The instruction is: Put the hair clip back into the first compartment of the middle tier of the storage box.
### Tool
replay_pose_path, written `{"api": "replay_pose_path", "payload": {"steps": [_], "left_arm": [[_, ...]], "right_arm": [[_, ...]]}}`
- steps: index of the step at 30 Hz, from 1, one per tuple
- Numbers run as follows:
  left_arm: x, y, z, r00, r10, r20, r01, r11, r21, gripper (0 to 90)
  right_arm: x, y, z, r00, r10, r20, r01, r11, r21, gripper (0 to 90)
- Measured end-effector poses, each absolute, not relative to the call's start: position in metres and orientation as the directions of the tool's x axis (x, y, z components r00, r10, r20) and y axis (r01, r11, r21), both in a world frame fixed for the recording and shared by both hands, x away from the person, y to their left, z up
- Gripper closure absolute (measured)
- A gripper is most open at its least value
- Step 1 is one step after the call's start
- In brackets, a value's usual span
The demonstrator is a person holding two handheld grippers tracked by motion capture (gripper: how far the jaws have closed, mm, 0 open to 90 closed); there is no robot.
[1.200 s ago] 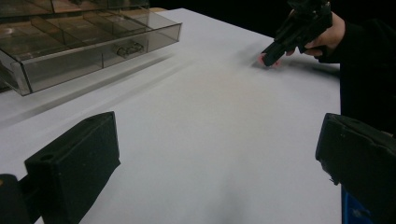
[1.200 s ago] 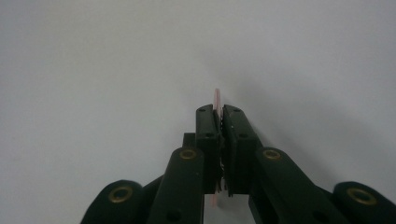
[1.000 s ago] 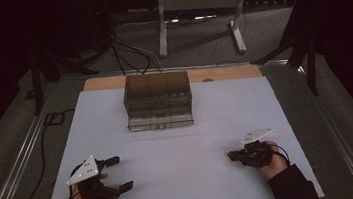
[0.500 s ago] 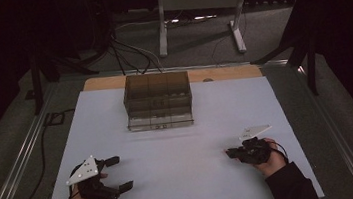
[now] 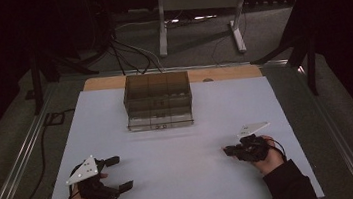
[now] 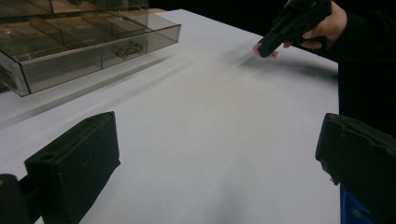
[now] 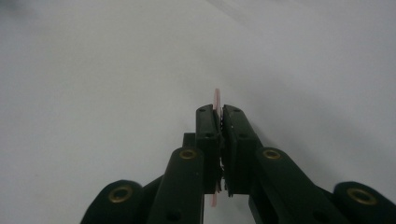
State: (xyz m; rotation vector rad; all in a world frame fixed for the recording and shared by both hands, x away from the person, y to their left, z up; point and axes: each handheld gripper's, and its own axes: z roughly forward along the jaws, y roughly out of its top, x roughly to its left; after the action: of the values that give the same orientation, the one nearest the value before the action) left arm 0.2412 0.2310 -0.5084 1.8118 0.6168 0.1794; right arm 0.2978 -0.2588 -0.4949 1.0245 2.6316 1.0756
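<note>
Dark floor and cable runs ring my workspace; from the high view I see the white table [image 5: 183, 179] filling the middle, with a strip of bare wood along its far edge. At twelve o'clock on the sheet stands the smoky clear compartment box [image 5: 158, 100], its long axis running nine to three; the left gripper view shows its dividers and a small metal piece behind the front wall.

My left hand comes in at seven o'clock, forearm low, and the left gripper [image 5: 117, 173] points toward three o'clock, lying level over the sheet. Its jaws stand wide apart with bare table between them.

My right hand enters at five o'clock, knuckles up, and the right gripper [image 5: 227, 150] points toward nine o'clock, nose tilted slightly down, close to the sheet. Its jaws are pressed together on a thin pink disc [image 7: 216, 100], held on edge. Seen from the right gripper view, the disc's long axis runs along the jaws, its rim peeking past the tips. From the left gripper view the pink edge [image 6: 266, 52] shows just under the jaw tips.
</note>
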Motion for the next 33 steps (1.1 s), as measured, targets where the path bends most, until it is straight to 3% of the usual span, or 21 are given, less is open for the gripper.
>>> {"api": "replay_pose_path", "payload": {"steps": [33], "left_arm": [[0.241, 0.230, -0.508, 0.853, 0.490, -0.178, 0.314, -0.210, 0.926, 0.5]], "right_arm": [[0.318, -0.226, -0.468, -0.792, 0.602, 0.103, 0.496, 0.536, 0.683, 85.1]]}}
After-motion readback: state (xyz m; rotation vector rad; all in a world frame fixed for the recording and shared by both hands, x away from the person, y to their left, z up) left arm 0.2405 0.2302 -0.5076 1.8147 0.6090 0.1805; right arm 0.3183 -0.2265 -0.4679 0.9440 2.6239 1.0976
